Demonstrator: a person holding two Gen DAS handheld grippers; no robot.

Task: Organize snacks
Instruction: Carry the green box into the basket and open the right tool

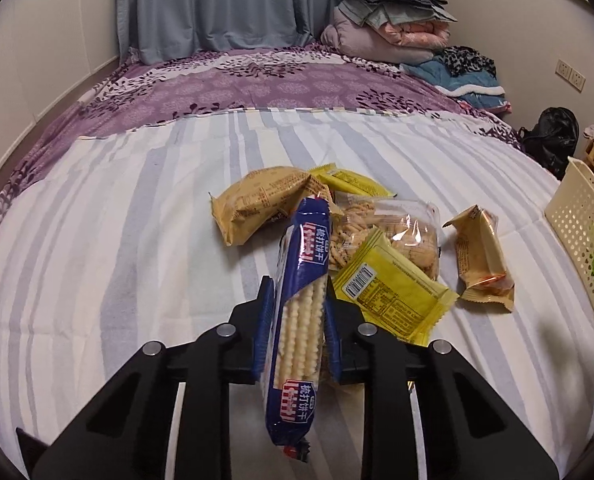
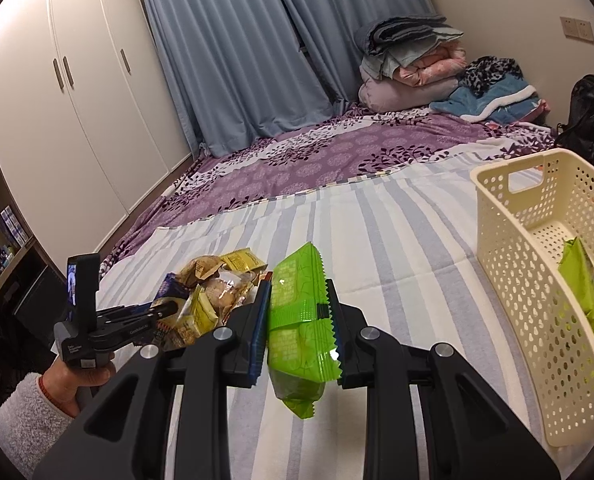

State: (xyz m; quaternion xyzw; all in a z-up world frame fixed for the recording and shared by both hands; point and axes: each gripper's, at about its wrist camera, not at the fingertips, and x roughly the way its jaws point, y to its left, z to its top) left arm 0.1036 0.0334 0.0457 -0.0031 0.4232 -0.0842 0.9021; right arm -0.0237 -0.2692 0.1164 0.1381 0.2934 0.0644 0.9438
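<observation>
On the striped sheet lies a pile of snacks (image 1: 349, 236): tan, yellow and clear packets. My left gripper (image 1: 297, 292) is shut on a long blue cracker pack (image 1: 303, 312), which runs lengthwise between the pads at the pile's near edge. A separate tan packet (image 1: 483, 260) lies to the right. My right gripper (image 2: 299, 304) is shut on a green snack bag (image 2: 299, 328), held above the sheet left of the cream perforated basket (image 2: 537, 280). Another green bag (image 2: 585, 288) stands inside the basket. The left gripper (image 2: 165, 312) and the hand holding it show in the right wrist view.
Purple floral bedding (image 1: 257, 88) covers the far half of the bed. Folded quilts (image 1: 389, 20) and clothes are stacked at the far right corner. A white wardrobe (image 2: 77, 100) stands left of the bed, blue curtains behind. A black bag (image 2: 589, 120) sits beyond the basket.
</observation>
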